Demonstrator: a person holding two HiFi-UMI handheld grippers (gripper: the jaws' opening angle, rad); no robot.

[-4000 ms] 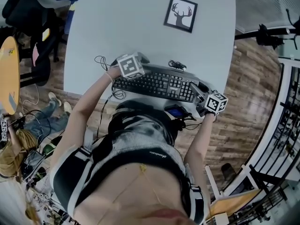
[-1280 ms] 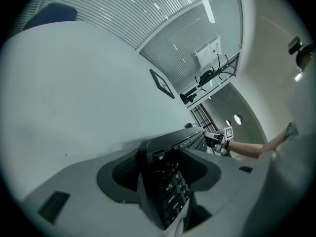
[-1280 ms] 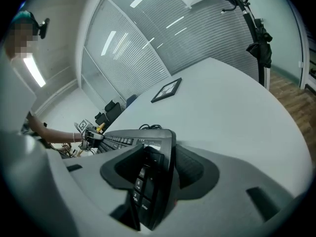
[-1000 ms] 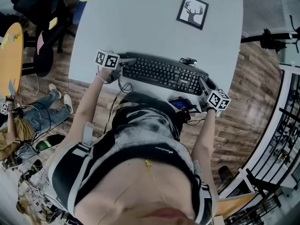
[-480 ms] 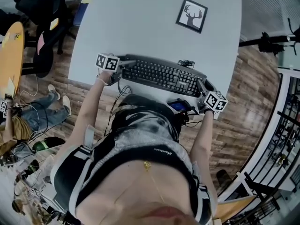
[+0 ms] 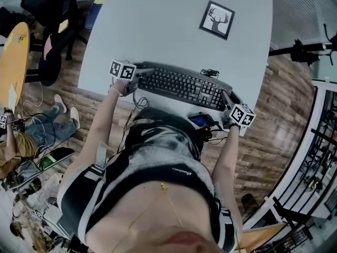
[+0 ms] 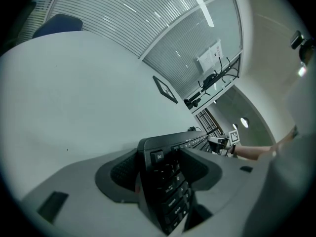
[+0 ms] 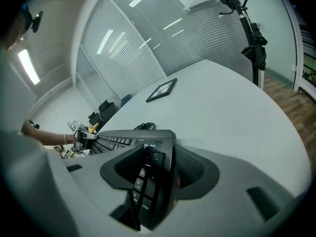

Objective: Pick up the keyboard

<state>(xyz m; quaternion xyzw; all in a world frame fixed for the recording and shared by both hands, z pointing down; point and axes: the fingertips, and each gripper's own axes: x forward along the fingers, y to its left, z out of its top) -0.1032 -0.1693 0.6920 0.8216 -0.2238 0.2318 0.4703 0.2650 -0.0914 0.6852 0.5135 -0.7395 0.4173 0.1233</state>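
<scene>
The black full-size computer keyboard (image 6: pixel 181 86) lies lengthwise near the front edge of the pale grey round-cornered table (image 6: pixel 158 30), close to the person's body. The left gripper (image 6: pixel 141 73) has its jaws closed on the end with the Esc key, one pad against the back edge and the other over the keys. The right gripper (image 6: pixel 226 96) clamps the number-pad end the same way. A coiled black cable (image 6: pixel 209 71) sits just behind the keyboard. A black-framed deer picture (image 6: pixel 217 20) lies farther back, well apart.
</scene>
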